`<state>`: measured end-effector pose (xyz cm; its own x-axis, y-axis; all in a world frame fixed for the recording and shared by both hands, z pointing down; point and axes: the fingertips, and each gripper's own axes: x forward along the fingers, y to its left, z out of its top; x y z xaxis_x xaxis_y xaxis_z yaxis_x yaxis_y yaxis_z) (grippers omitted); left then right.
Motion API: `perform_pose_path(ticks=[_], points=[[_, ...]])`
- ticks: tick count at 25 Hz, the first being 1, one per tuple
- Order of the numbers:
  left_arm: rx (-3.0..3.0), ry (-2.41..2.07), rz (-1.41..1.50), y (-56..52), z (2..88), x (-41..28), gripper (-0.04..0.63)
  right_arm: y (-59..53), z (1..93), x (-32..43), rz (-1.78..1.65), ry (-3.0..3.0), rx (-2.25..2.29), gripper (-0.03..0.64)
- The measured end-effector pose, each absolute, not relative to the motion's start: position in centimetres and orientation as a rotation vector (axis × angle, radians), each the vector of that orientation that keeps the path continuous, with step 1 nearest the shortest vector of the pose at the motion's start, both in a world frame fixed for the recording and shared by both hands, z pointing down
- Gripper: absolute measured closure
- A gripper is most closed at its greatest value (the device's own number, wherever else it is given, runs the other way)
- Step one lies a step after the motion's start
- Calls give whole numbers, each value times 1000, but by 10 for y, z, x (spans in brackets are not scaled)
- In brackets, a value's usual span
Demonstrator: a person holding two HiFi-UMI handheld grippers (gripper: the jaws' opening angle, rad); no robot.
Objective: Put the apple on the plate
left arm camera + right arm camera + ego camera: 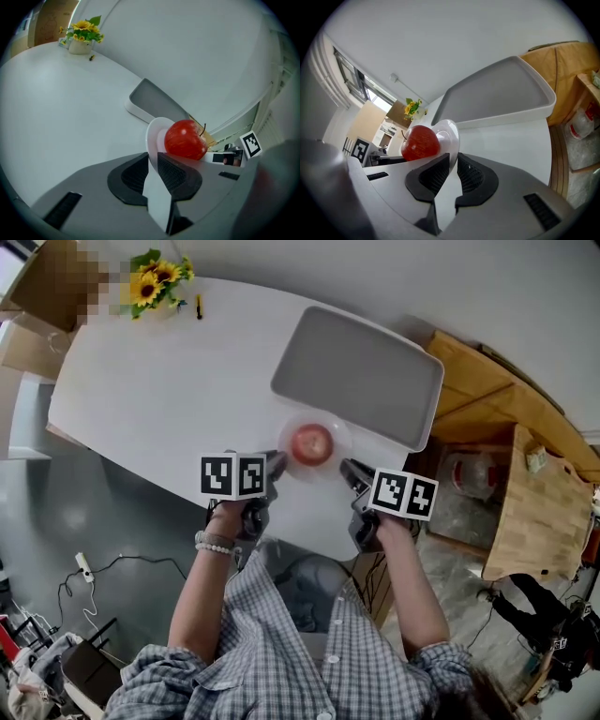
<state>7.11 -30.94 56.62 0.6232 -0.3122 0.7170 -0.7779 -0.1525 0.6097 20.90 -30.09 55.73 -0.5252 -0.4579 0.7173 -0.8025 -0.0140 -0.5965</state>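
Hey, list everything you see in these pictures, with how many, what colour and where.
table: one, white, middle of the head view
tray: one, grey, on the table's far right part
plate: one, white, at the table's near edge, in front of the tray
apple: one, red, on the plate
sunflowers: one bunch, yellow with green leaves, in a pale pot at the table's far left corner
wooden furniture: light brown, right of the table
power strip: one, white, on the floor at left
left tongs: one, grey, clamped on the plate's left rim
right tongs: one, grey, clamped on the plate's right rim
sleeves: two, blue and white check, bottom of the head view
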Motion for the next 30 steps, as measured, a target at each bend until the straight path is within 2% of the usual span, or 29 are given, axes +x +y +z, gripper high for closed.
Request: perform_pose_path(ticks=[16, 30], points=[[1788, -825, 504, -392, 545, 126, 529, -390, 526, 264, 1474, -2011, 1409, 558], [1792, -830, 690, -450, 573, 161, 529, -445, 552, 298, 1384, -1964, 1399, 558]])
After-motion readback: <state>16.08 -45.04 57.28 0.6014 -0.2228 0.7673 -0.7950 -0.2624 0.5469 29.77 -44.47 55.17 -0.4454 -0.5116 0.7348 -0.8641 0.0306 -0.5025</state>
